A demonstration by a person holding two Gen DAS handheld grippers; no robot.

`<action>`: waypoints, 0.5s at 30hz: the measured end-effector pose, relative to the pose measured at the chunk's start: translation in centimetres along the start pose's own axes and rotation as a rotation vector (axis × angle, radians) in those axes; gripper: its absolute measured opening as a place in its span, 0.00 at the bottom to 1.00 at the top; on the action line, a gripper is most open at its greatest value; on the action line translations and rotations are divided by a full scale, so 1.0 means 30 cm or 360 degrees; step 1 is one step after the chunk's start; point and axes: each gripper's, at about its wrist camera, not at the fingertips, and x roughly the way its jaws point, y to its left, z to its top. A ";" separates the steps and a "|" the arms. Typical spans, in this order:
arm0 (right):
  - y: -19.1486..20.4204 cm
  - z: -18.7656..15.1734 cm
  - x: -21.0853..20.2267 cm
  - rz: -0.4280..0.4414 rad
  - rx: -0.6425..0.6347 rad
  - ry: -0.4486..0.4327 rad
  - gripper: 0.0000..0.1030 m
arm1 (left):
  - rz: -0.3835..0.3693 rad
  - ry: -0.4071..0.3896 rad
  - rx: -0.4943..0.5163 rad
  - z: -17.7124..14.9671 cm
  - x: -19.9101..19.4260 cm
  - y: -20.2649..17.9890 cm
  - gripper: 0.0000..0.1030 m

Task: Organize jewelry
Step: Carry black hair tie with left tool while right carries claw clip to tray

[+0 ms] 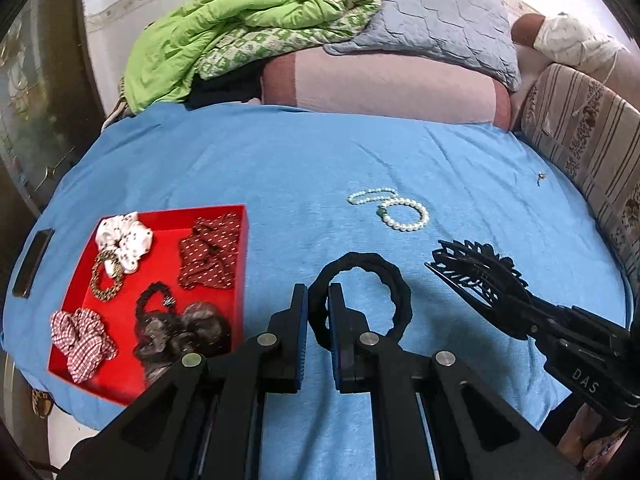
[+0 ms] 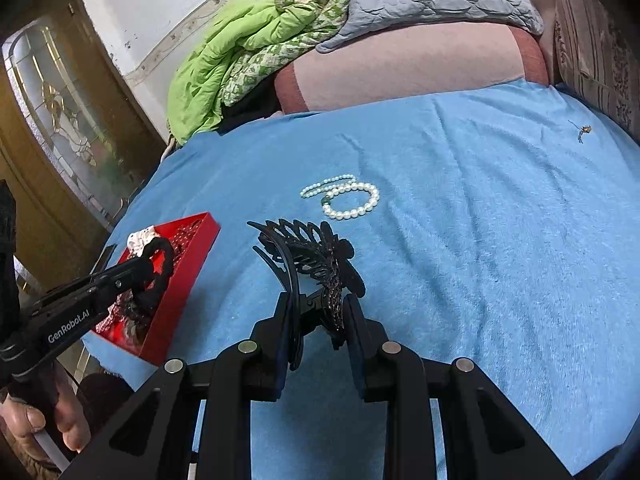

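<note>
My left gripper (image 1: 318, 312) is shut on a black hair tie (image 1: 394, 280) and holds it above the blue cloth, just right of the red tray (image 1: 236, 240). It also shows in the right wrist view (image 2: 160, 260). My right gripper (image 2: 316, 312) is shut on a black claw hair clip (image 2: 312, 252); the clip shows in the left wrist view (image 1: 476, 276) too. A white pearl necklace with a green bead (image 1: 394, 208) lies on the cloth farther back, also in the right wrist view (image 2: 344, 196). The tray holds several scrunchies, among them a white one (image 1: 124, 238) and a red dotted one (image 1: 210, 252).
A small metal trinket (image 2: 582, 131) lies on the blue cloth (image 1: 280, 168) at the far right. A black phone (image 1: 34, 262) lies left of the tray. A green quilt (image 1: 224, 36), a grey pillow (image 1: 440, 20) and a pink bolster (image 1: 384, 84) are piled behind.
</note>
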 end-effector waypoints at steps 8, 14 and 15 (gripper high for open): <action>0.085 -0.028 0.003 -0.0001 -0.0080 0.0038 0.27 | 0.0009 0.0010 -0.0109 -0.033 -0.005 0.092 0.09; 0.147 -0.032 0.020 0.0003 -0.0146 0.0066 0.27 | 0.0030 0.0013 -0.0201 -0.052 0.002 0.174 0.09; 0.155 -0.032 0.023 0.0004 -0.0155 0.0069 0.27 | 0.0038 0.0011 -0.0212 -0.055 0.003 0.188 0.09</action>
